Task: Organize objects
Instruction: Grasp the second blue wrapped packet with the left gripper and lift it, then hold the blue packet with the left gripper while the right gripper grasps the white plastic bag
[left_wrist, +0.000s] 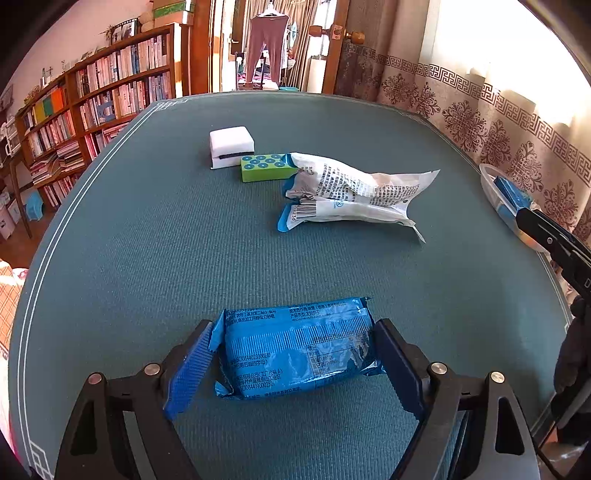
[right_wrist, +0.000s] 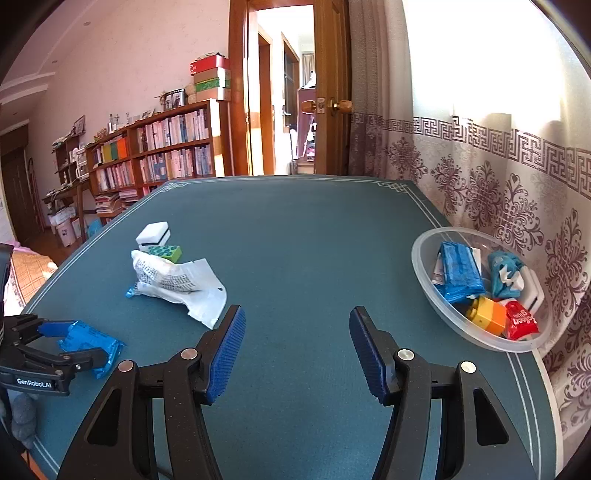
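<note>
1. A teal felt table (right_wrist: 314, 240) is sitting in a sunlit room, with a bookshelf (right_wrist: 159, 155) lining the far wall and a patterned curtain (right_wrist: 498, 177) hanging on the right.
2. The left gripper (left_wrist: 295, 363) is bracketing a blue snack packet (left_wrist: 295, 350) lying on the table near the front edge; whether its pads are pressing the wrapper or just standing beside it, I cannot tell.
3. The right gripper (right_wrist: 297, 350) is hovering spread wide over bare felt, gripping nothing.
4. A clear bowl (right_wrist: 424, 273) is sitting at the right edge, holding another blue packet, a red packet and an orange-yellow block.
5. A crumpled white wrapper (left_wrist: 354, 192) is lying mid-table, touching a green dotted block (left_wrist: 264, 168), with a white box (left_wrist: 232, 147) just behind.
</note>
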